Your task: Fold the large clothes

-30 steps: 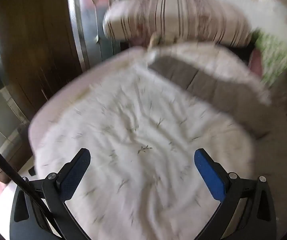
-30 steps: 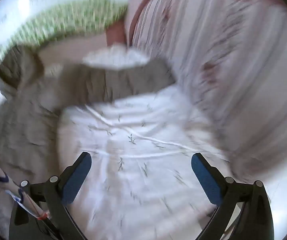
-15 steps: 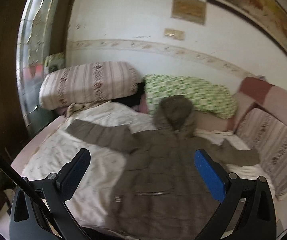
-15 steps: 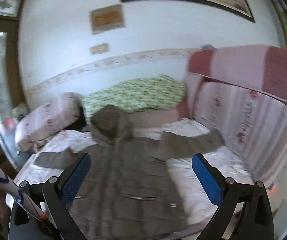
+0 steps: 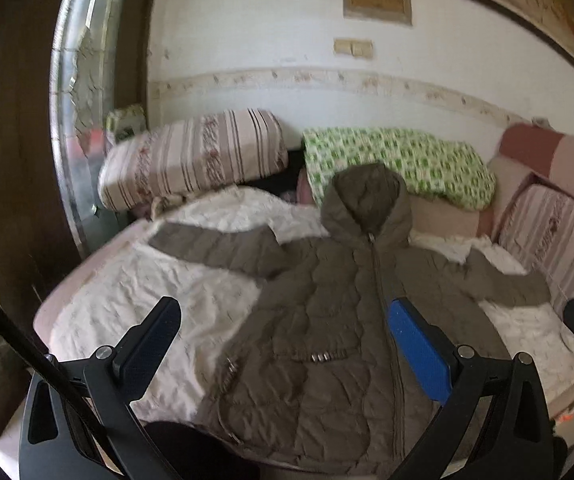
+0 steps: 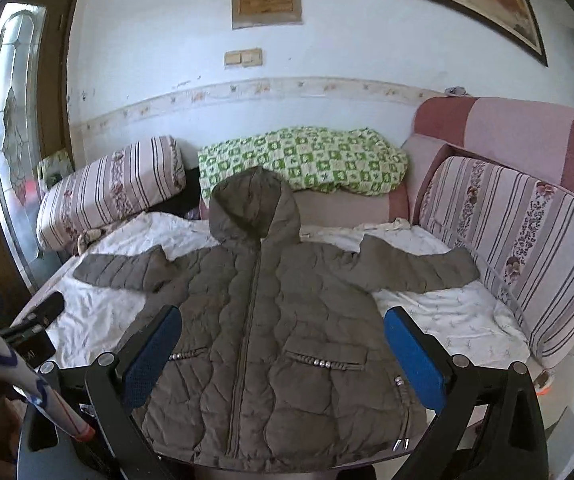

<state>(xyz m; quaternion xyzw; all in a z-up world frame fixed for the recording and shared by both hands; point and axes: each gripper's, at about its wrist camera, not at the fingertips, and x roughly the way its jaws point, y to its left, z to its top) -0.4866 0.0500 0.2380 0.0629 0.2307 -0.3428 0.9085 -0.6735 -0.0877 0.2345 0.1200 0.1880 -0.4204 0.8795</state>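
Observation:
An olive-brown quilted hooded jacket (image 6: 271,320) lies front-up and zipped on a bed with a white sheet (image 6: 447,312), sleeves spread to both sides and hood toward the wall. The left wrist view has the same jacket (image 5: 327,320) a little right of centre. My left gripper (image 5: 283,344) is open, held above the jacket's near hem, nothing between its fingers. My right gripper (image 6: 283,344) is open too, over the lower front of the jacket and empty. The left gripper's tip (image 6: 47,308) shows at the left edge of the right wrist view.
At the bed's head lie a striped pillow (image 6: 107,192) and a green checked quilt (image 6: 307,160). A striped cushion and pink sofa back (image 6: 527,220) line the right side. A wooden door with a glass panel (image 5: 75,80) stands on the left.
Both grippers pulled back and tilted up from close over the sheet, so the whole jacket and the wall came into view. Both stayed open and empty.

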